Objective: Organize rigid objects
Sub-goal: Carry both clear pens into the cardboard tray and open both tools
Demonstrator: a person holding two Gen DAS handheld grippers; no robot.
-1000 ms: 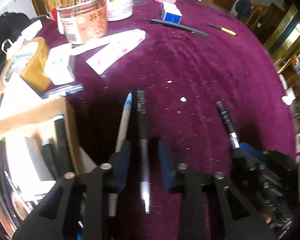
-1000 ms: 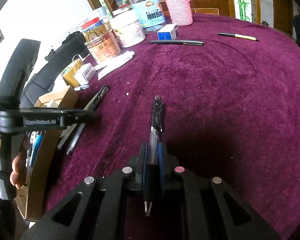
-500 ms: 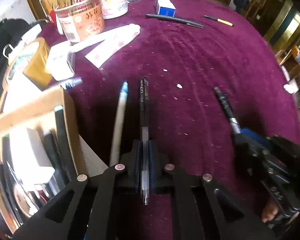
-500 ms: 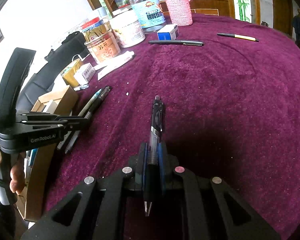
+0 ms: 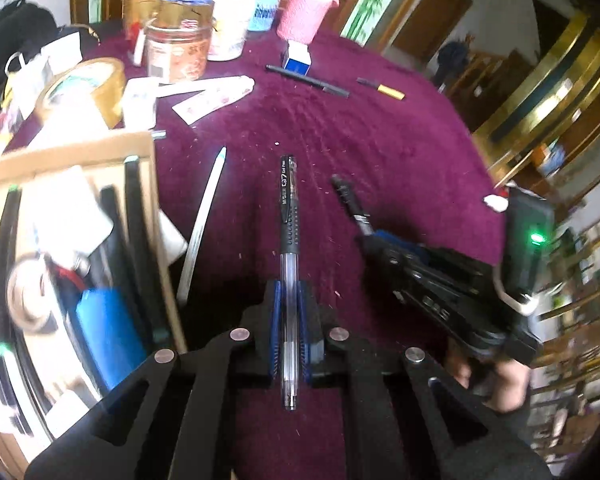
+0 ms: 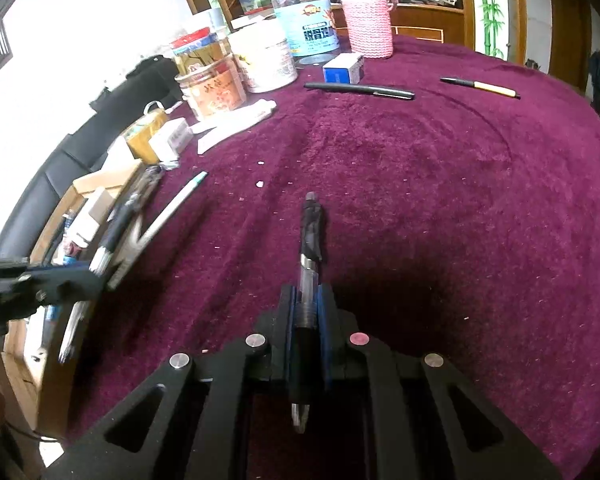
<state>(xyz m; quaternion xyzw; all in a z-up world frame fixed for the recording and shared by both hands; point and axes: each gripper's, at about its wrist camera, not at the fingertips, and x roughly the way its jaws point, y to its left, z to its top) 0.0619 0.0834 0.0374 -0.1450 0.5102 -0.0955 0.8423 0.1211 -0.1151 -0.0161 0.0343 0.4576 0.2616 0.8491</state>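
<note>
My left gripper [image 5: 289,300] is shut on a black gel pen with a clear barrel [image 5: 288,208], held above the purple cloth and pointing away from me. Beside it a white pen with a blue tip [image 5: 204,220] lies on the cloth along the cardboard box [image 5: 80,152]. My right gripper [image 6: 306,300] is shut on another black pen [image 6: 310,232] above the cloth. In the right wrist view the left gripper [image 6: 94,274] holds its pen [image 6: 128,208] by the box's edge. The left wrist view shows the right gripper [image 5: 374,240] at right.
The cardboard box [image 6: 100,180] holds several pens and small items. A long black pen [image 6: 360,90], a yellow and black pen [image 6: 480,87] and a small blue box [image 6: 342,70] lie at the far side. Jars [image 6: 216,88] and a pink knitted cup [image 6: 370,24] stand behind.
The left gripper closed on the black gel pen and lifted it off the cloth, drawing back along the box. The white pen stayed on the cloth. The right gripper kept still.
</note>
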